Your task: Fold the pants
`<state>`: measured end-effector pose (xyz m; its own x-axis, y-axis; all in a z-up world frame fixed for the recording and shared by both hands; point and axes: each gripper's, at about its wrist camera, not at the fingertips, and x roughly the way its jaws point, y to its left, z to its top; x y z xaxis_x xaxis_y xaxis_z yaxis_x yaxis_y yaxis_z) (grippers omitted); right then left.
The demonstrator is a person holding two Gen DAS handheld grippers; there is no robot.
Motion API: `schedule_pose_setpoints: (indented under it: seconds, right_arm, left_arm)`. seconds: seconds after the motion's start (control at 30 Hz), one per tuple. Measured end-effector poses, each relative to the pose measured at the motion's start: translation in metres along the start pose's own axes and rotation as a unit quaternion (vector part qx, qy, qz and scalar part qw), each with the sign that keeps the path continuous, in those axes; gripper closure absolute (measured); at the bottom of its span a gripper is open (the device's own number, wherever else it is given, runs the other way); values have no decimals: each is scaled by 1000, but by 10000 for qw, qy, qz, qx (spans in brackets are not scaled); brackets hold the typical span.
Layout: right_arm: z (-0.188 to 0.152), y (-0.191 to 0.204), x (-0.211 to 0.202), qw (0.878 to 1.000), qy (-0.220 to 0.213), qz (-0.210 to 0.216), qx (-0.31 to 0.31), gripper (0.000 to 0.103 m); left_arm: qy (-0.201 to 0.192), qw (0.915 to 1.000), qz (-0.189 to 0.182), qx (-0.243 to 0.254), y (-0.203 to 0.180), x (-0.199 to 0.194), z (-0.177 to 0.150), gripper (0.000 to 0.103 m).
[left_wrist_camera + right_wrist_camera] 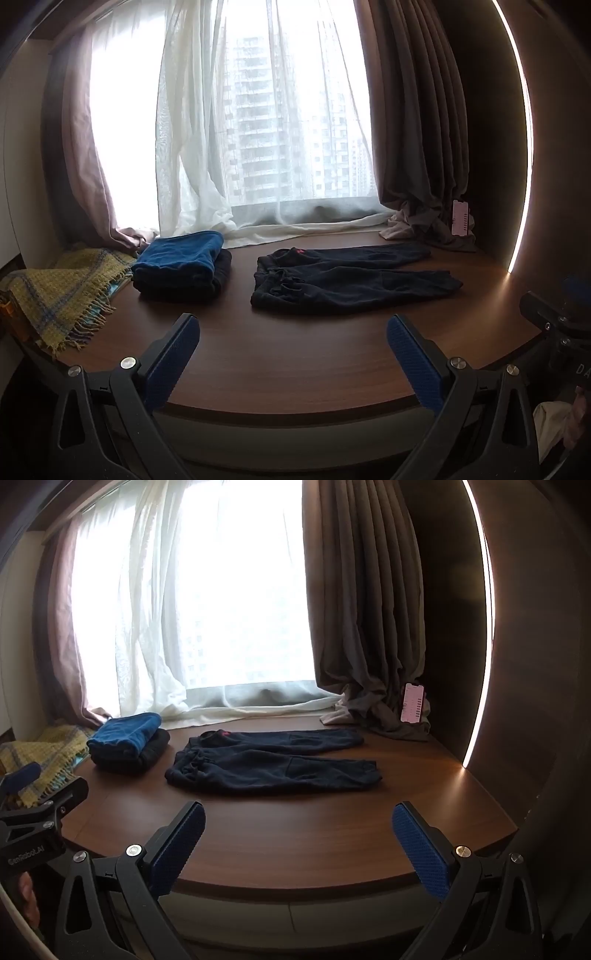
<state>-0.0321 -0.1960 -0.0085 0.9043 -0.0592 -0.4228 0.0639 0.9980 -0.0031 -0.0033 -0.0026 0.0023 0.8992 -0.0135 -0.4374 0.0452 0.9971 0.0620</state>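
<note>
Dark navy pants (347, 280) (273, 762) lie spread flat on the brown wooden platform (295, 354) (295, 827), waistband to the left, both legs pointing right. A small pink mark shows near the waistband. My left gripper (293, 332) hovers open over the platform's near edge, well short of the pants, with nothing between its blue pads. My right gripper (299, 821) is also open and empty, held back near the front edge. Each gripper's body shows at the side of the other's view.
A stack of folded clothes, blue on top of dark (183, 264) (127, 742), sits left of the pants. A yellow plaid blanket (59, 295) lies far left. Curtains hang behind, and a phone with a pink screen (413, 703) leans at back right.
</note>
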Motion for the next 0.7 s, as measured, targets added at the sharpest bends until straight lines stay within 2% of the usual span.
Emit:
schedule_pose_setpoints:
  seconds: [0.7]
  right_arm:
    - [3, -3, 5, 10000, -4, 65, 41, 0]
  left_arm:
    - [21, 10000, -3, -90, -1, 4, 3, 0]
